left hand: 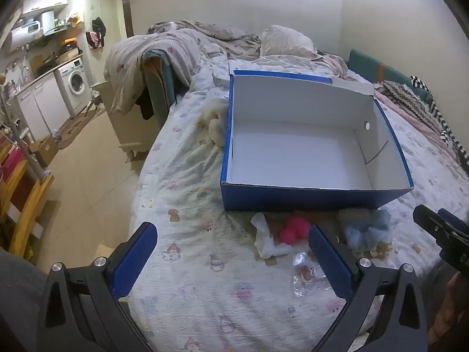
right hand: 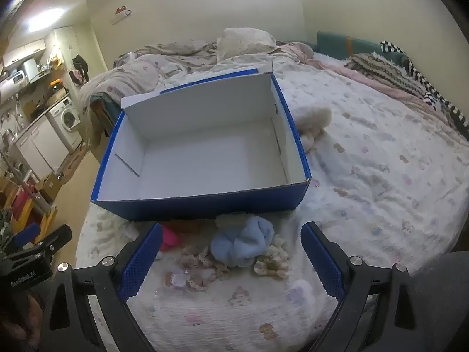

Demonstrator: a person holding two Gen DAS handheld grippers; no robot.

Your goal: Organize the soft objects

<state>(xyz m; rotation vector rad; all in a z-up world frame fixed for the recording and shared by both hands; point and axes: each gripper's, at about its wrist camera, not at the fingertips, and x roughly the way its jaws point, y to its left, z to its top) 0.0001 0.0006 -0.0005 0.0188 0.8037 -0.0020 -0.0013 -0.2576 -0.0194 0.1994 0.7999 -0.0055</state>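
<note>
An empty blue box [left hand: 316, 198] with a white inside sits on the bed; it also shows in the right wrist view [right hand: 202, 205]. In front of it lie a pink soft toy [left hand: 293, 230] [right hand: 170, 239], a light blue fluffy toy [left hand: 366, 230] [right hand: 243, 243], a white cloth [left hand: 265, 237], a clear plastic bag [left hand: 307, 275] and small beige lacy pieces [right hand: 272, 259]. A cream plush [left hand: 215, 123] [right hand: 313, 123] lies beside the box. My left gripper [left hand: 231, 249] is open and empty above the sheet. My right gripper [right hand: 231, 249] is open and empty, just short of the blue toy.
The patterned bedsheet [left hand: 190, 199] covers the bed, with crumpled duvets and a pillow [left hand: 281, 41] at the far end. The bed's left edge drops to a tiled floor [left hand: 88, 176]. A washing machine [left hand: 74, 85] and cabinets stand at far left. Striped blankets [right hand: 410, 79] lie at right.
</note>
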